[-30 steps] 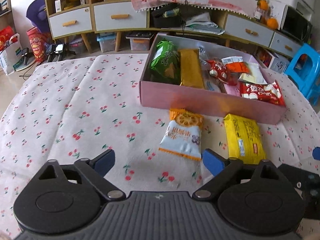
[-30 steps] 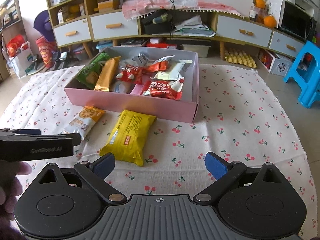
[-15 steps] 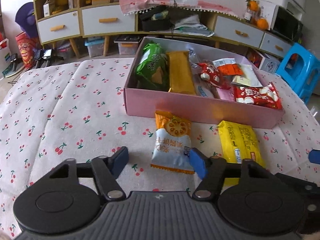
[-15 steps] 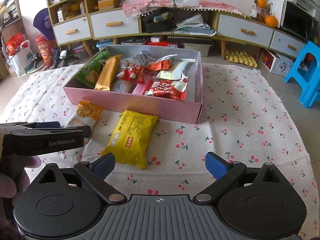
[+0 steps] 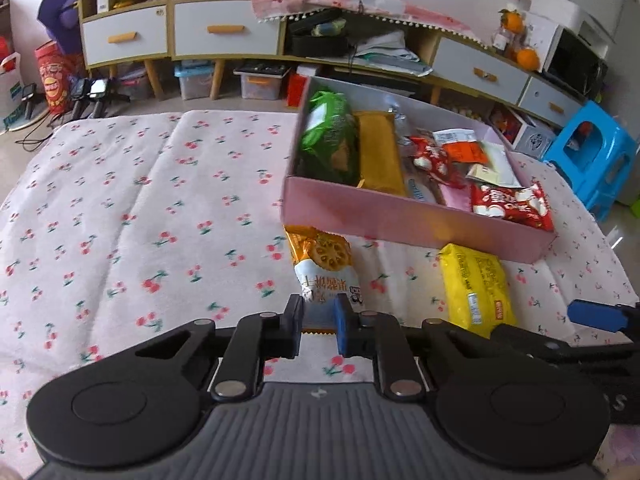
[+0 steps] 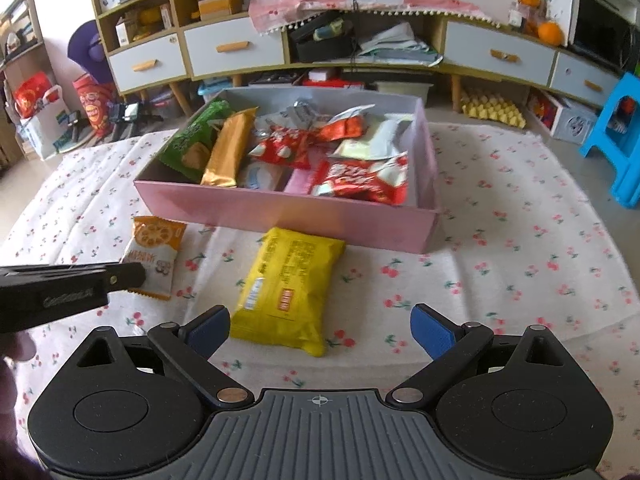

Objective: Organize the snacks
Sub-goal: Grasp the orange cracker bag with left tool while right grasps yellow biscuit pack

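An orange-and-white biscuit packet (image 5: pixel 326 270) lies on the cherry-print cloth in front of a pink box (image 5: pixel 400 216). My left gripper (image 5: pixel 319 326) is shut on the packet's near edge. It also shows in the right wrist view (image 6: pixel 154 250), with the left gripper (image 6: pixel 132 274) reaching in from the left. A yellow snack packet (image 6: pixel 286 286) lies beside it, just ahead of my open, empty right gripper (image 6: pixel 320 326). The pink box (image 6: pixel 280 210) holds several snack packets.
A cherry-print cloth (image 5: pixel 140 220) covers the surface. Cabinets with drawers (image 6: pixel 224 52) and floor clutter stand behind it. A blue stool (image 6: pixel 618 132) is at the far right. The right gripper's fingertip (image 5: pixel 596 314) shows in the left wrist view.
My left gripper moved forward to the orange-and-white packet and its jaws closed on the near edge. The right gripper moved slightly closer to the yellow packet and stayed open.
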The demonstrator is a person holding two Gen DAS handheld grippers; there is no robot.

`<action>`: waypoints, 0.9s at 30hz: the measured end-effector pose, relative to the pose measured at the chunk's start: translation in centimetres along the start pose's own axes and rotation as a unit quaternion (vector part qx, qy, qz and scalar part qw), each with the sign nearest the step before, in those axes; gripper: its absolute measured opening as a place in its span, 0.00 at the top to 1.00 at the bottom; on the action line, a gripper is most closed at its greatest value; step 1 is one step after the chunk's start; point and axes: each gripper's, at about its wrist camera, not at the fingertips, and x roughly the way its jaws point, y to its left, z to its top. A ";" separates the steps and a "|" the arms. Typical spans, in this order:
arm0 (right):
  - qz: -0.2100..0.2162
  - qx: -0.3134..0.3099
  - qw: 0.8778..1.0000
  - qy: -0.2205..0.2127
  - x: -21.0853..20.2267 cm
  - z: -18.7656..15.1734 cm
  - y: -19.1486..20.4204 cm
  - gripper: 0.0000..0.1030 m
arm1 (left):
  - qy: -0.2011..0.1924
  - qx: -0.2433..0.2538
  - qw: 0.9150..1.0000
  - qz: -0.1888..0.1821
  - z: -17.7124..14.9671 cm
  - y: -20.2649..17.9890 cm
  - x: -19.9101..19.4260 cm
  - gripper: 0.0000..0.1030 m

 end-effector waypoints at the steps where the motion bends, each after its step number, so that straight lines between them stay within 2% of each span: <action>1: 0.000 0.001 1.000 0.002 0.4 0.1 0.2 0.05 | 0.003 -0.003 1.000 -0.001 0.0 0.3 0.0 0.86; 8: -0.023 0.012 1.000 0.010 3.0 0.6 1.2 0.05 | 0.007 -0.013 1.000 0.007 0.0 1.7 0.1 0.84; 13: -0.033 0.020 0.999 0.016 4.2 1.0 1.1 0.07 | 0.003 -0.023 1.000 0.010 0.0 2.2 0.3 0.65; 15: -0.036 0.018 0.999 0.020 4.5 1.0 1.1 0.07 | 0.002 -0.024 1.000 0.004 0.1 2.1 0.4 0.48; 17: -0.038 0.014 0.999 0.019 4.6 1.0 1.2 0.08 | 0.002 -0.022 1.000 0.005 0.1 1.9 0.7 0.44; 23: -0.032 0.001 0.999 0.014 4.4 1.2 1.8 0.26 | 0.001 -0.007 0.999 0.040 0.1 0.8 1.5 0.46; 25: -0.024 -0.005 1.000 0.013 4.3 1.2 1.9 0.33 | 0.000 -0.004 0.999 0.047 0.1 0.5 1.5 0.51; 27: -0.018 -0.010 1.000 0.014 4.1 1.2 2.0 0.42 | -0.001 0.001 0.999 0.048 0.0 0.4 1.4 0.61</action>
